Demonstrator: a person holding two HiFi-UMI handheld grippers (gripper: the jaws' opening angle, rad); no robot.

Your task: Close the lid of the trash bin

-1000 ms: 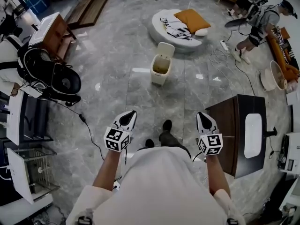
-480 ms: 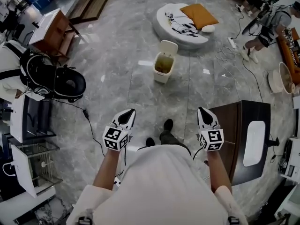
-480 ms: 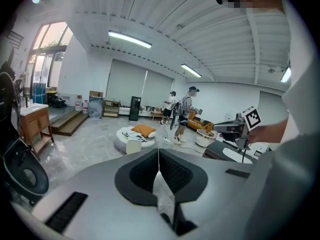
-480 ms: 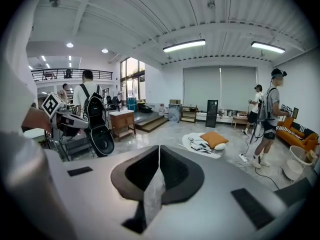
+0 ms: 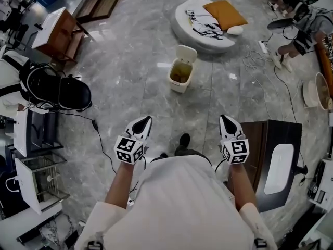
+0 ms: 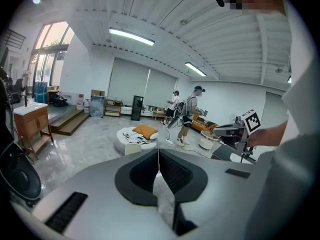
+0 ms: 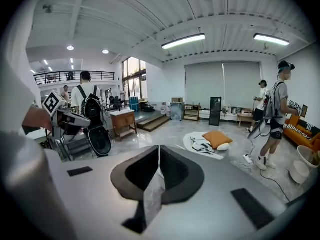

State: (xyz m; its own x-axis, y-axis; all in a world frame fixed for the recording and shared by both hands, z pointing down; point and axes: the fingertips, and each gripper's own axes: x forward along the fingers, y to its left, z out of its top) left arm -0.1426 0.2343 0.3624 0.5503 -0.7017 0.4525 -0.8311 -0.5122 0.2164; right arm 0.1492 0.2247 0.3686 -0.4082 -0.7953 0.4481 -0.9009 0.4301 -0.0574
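Judging from how things lay, the main risk was seen in the trash bin (image 5: 179, 79) itself. It looked light and stood free on a polished stone floor (image 5: 130, 87), so a push placed low or delivered too briskly would likely have slid or tipped it rather than swung the lid (image 5: 187, 53) over. The lid was raised upright on the far side of the bin, with the opening turned toward the person. It would therefore have had to be reached from behind or above, and a narrow tip could have slipped off its smooth edge. A black cable (image 5: 101, 139) trailed across the floor at the left and a dark cabinet (image 5: 260, 139) stood just beside the right arm, so a snag or a knock on the approach could not be ruled out.

The left hand-held gripper (image 5: 145, 120) was seen with its jaws pressed together and nothing between them. The right hand-held gripper (image 5: 225, 117) was likewise closed and empty. Both were held out in front of the body, side by side. The bin stood well apart from them, ahead and roughly between their two lines, slightly nearer the left one, and no contact had been made with it
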